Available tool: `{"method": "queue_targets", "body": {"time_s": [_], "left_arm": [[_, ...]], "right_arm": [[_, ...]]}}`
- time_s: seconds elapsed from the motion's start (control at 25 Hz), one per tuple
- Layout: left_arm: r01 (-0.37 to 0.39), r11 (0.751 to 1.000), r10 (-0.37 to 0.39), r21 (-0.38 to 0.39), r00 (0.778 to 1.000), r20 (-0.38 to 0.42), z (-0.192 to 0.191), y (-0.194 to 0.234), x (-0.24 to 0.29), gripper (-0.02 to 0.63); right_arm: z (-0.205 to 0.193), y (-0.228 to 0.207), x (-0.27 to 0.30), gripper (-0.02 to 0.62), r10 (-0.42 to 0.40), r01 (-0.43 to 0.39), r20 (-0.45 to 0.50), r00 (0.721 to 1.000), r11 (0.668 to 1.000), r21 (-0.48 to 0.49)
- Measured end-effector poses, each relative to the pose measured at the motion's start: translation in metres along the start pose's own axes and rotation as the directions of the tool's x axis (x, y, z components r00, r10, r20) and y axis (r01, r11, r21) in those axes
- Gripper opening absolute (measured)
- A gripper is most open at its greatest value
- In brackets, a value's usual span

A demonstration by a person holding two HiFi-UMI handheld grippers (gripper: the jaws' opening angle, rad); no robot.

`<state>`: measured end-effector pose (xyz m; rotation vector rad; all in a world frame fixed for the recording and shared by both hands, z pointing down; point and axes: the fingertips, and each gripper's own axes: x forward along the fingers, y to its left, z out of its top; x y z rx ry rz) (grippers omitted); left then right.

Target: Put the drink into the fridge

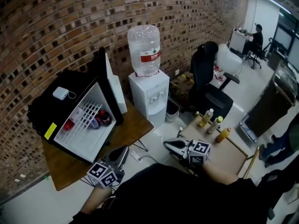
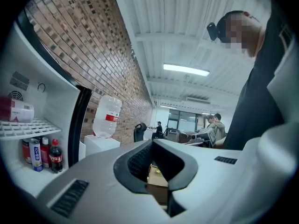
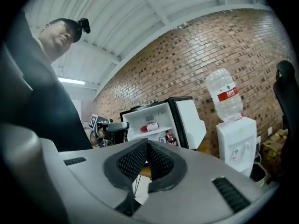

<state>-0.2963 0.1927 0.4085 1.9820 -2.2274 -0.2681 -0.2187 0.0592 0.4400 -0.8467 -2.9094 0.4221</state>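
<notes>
Three drink bottles (image 1: 217,123) stand on the low table (image 1: 232,154) at the right, well apart from the open fridge (image 1: 80,146) at left. The left gripper (image 1: 122,152) and right gripper (image 1: 169,144) are both closed and empty. Reaching in without reopening could topple a bottle.

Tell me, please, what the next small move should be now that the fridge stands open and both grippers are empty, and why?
Probably open the right gripper and reach toward the three bottles on the small table. The fridge already stands open, the right gripper is shut on nothing, the left gripper likewise, and the bottles stand on the right gripper's side.
</notes>
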Motion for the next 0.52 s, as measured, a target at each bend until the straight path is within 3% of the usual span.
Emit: {"method": "queue_targets", "body": {"time_s": [0.16, 0.52], "left_arm": [[0.014, 1.000, -0.014, 0.006, 1.000, -0.013, -0.002, -0.003, 0.005, -0.005], [0.010, 1.000, -0.009, 0.016, 1.000, -0.020, -0.001, 0.003, -0.001, -0.005]], "right_arm": [[-0.001, -0.012, -0.006, -0.006, -0.039, 0.039, -0.011, 0.999, 0.999, -0.013], [0.002, -0.010, 0.006, -0.006, -0.018, 0.017, -0.024, 1.000, 0.999, -0.033]]}}
